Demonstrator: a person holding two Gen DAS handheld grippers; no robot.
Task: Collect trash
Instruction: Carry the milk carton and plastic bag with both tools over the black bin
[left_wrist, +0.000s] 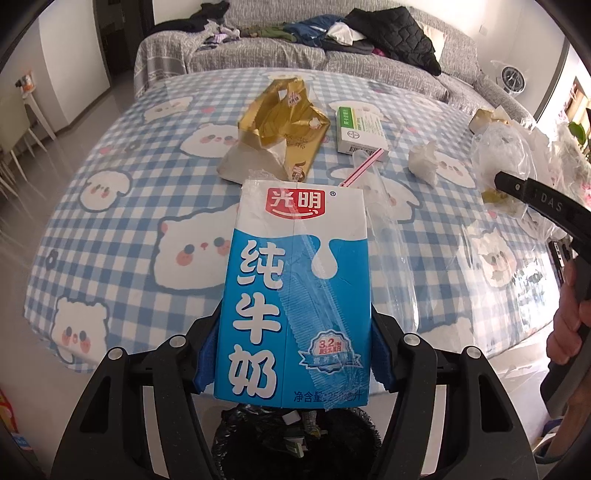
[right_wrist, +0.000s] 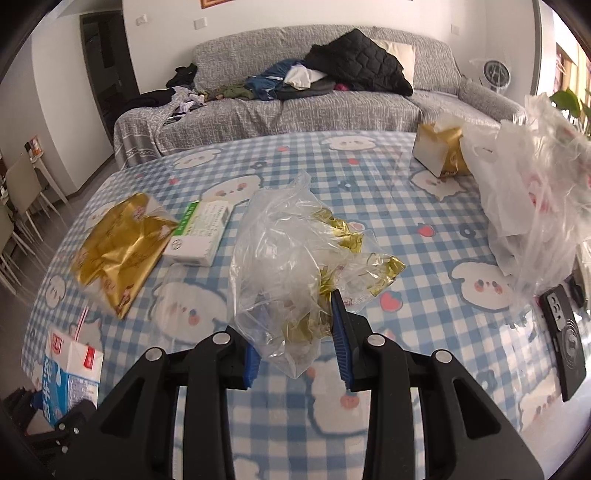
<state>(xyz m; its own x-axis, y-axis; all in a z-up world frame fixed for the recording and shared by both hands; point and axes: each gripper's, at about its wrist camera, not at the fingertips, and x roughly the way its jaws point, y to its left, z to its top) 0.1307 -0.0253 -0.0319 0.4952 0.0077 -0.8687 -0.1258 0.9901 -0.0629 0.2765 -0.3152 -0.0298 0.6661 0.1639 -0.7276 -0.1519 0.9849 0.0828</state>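
Observation:
My left gripper (left_wrist: 291, 354) is shut on a blue and white milk carton (left_wrist: 295, 280) with a pink straw, held over a black-lined trash bin (left_wrist: 295, 439) at the table's near edge. The carton also shows in the right wrist view (right_wrist: 72, 373). My right gripper (right_wrist: 295, 343) is shut on a crumpled clear plastic bag (right_wrist: 288, 258) with gold wrappers inside, held just above the table. It shows at the right of the left wrist view (left_wrist: 532, 195). A gold wrapper (left_wrist: 280, 125) (right_wrist: 118, 247), a green and white medicine box (left_wrist: 360, 129) (right_wrist: 201, 232) and a crumpled tissue (left_wrist: 424, 162) lie on the table.
The table has a blue checked cloth (right_wrist: 406, 229) with bear prints. A gold tissue box (right_wrist: 439, 151) and a heap of white plastic bags (right_wrist: 535, 206) stand at the right. A black phone (right_wrist: 565, 332) lies near the right edge. A grey sofa (right_wrist: 295, 107) with clothes is behind.

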